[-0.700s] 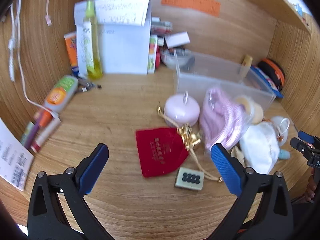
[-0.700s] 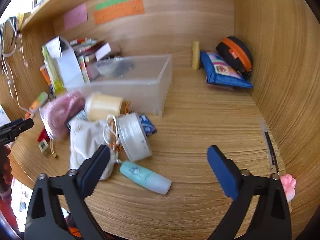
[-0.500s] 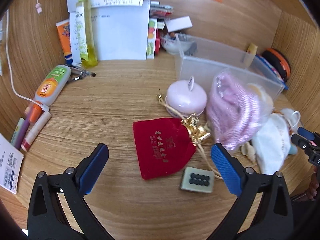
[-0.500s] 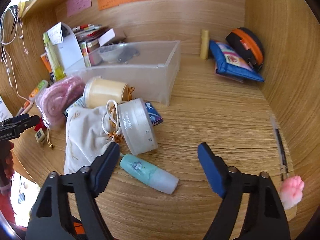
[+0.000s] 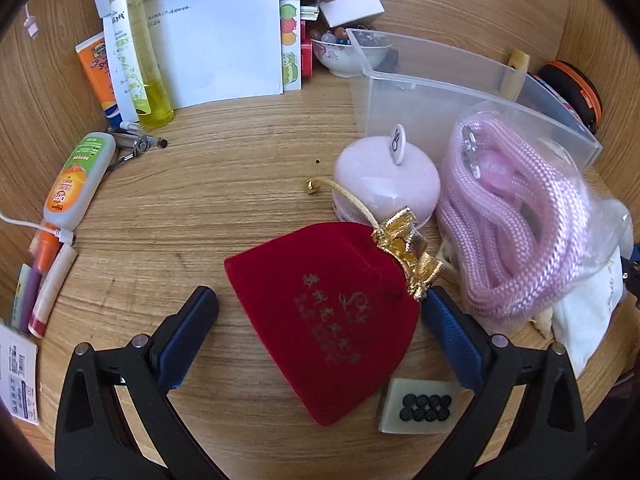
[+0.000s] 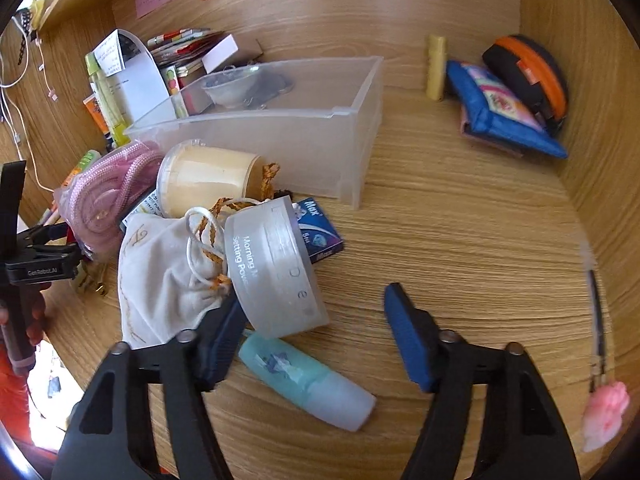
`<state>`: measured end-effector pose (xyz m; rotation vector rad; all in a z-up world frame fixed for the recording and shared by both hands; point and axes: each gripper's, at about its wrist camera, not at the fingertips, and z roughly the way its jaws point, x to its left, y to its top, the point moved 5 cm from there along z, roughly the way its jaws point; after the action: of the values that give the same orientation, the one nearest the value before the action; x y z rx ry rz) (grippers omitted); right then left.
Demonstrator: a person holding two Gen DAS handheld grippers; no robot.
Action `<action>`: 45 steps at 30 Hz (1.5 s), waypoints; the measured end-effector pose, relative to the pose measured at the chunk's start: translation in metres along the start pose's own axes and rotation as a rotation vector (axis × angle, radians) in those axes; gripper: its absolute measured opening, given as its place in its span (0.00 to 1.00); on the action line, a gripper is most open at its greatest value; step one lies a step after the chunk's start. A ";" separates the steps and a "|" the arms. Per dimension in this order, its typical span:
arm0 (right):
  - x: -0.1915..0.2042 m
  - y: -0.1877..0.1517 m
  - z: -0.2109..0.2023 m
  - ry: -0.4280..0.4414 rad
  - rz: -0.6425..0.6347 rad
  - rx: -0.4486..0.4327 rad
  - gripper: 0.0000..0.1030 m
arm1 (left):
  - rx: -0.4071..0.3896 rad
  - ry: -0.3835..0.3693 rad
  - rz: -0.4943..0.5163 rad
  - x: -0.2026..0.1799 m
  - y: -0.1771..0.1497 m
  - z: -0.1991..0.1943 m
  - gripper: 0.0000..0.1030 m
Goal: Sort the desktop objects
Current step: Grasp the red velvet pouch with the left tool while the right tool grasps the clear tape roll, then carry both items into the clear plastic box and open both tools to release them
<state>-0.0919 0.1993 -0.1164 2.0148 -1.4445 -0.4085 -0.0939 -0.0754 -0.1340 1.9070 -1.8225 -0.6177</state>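
Left wrist: left hand-held gripper (image 5: 318,330) wide, straddling red velvet pouch (image 5: 334,320), gold-tied neck.

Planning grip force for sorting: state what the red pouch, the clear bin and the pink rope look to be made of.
Red pouch: soft velvet-like fabric, matte nap, gold printed lettering, metallic gold tie.
Clear bin: rigid translucent plastic, frosted; a bowl shows dimly through its wall.
Pink rope: braided cord, likely synthetic with a slight sheen, inside a glossy clear plastic bag.
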 end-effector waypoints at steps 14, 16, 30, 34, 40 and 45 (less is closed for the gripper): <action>0.004 0.009 -0.006 0.034 -0.047 -0.036 0.26 | 0.049 -0.034 0.045 -0.007 0.019 0.011 0.88; 0.003 0.011 -0.012 0.029 -0.048 -0.059 0.26 | 0.034 -0.039 0.052 -0.010 0.018 0.009 0.76; -0.008 0.016 -0.029 0.000 -0.024 -0.100 0.26 | -0.044 -0.070 -0.022 -0.002 0.017 -0.006 0.17; -0.009 0.020 -0.037 -0.009 -0.016 -0.116 0.26 | -0.094 -0.062 -0.059 0.006 0.021 -0.019 0.17; -0.008 0.028 -0.043 -0.020 -0.015 -0.129 0.26 | -0.184 -0.065 -0.077 0.009 0.033 -0.050 0.17; -0.004 0.042 -0.055 -0.016 -0.026 -0.157 0.26 | -0.235 -0.077 -0.061 0.006 0.047 -0.072 0.17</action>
<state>-0.0929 0.2113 -0.0478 1.9107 -1.3526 -0.5335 -0.0895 -0.0836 -0.0482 1.8093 -1.6589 -0.8957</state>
